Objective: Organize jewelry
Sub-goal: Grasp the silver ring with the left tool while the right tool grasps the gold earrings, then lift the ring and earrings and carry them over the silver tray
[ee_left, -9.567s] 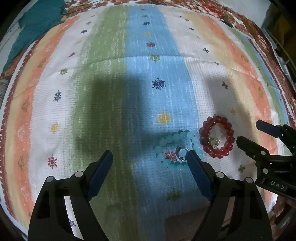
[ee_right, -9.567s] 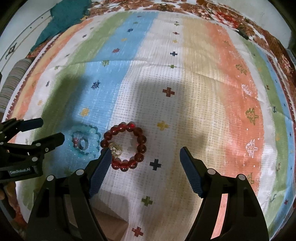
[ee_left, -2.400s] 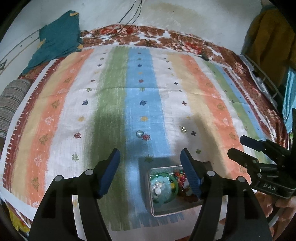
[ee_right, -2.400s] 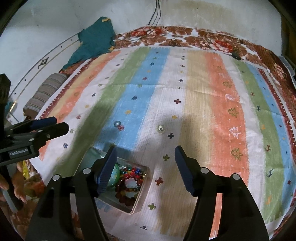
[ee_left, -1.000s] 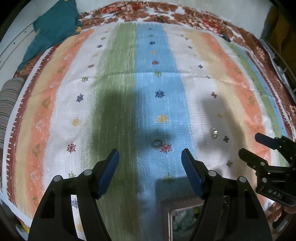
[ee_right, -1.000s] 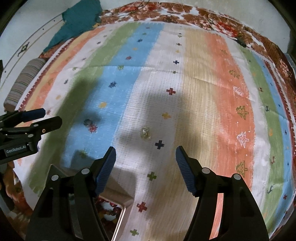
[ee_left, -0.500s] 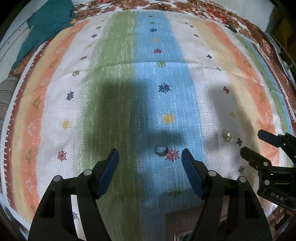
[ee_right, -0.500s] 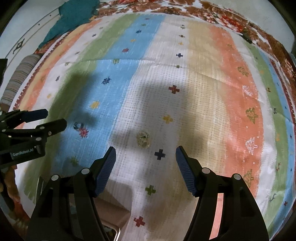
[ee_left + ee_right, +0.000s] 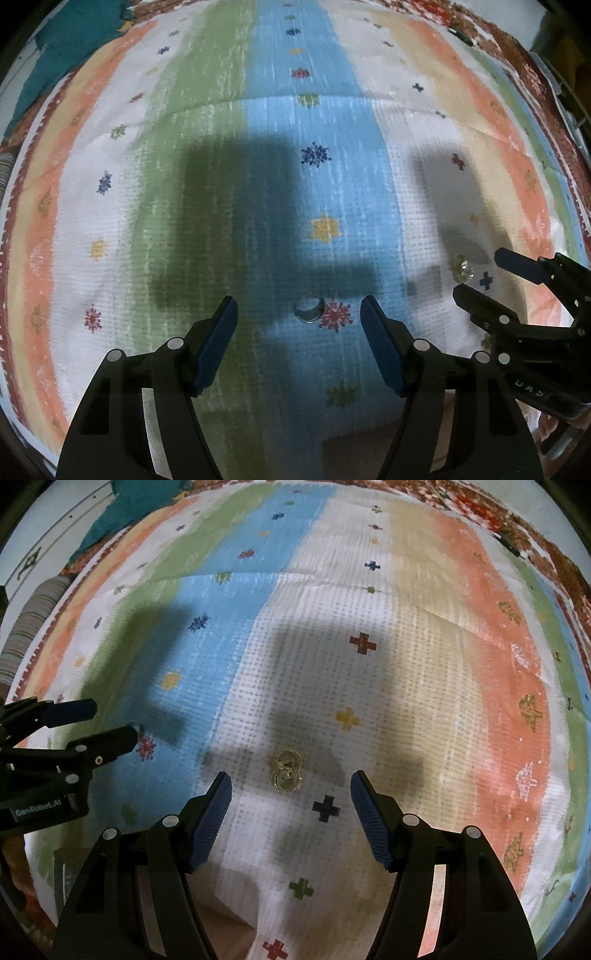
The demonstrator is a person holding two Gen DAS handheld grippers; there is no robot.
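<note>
A small silver ring (image 9: pixel 308 308) lies on the blue stripe of the cloth, beside a red flower motif. My left gripper (image 9: pixel 298 309) is open and empty, low over the cloth, with the ring between its fingertips. A pair of gold rings (image 9: pixel 285 771) lies on the white stripe, also seen in the left wrist view (image 9: pixel 462 267). My right gripper (image 9: pixel 291 781) is open and empty, with the gold rings between its fingertips. Each gripper shows in the other's view: the right one (image 9: pixel 480 271), the left one (image 9: pixel 114 720).
The striped cloth (image 9: pixel 207 155) covers a bed with a red floral sheet (image 9: pixel 546 550) around it. A teal cloth (image 9: pixel 59 48) lies at the far left corner. A striped cushion (image 9: pixel 33 616) sits at the left edge.
Both grippers have come down and forward over the cloth. Each ring now sits between its gripper's open fingertips. The metal box has dropped out of view at the bottom.
</note>
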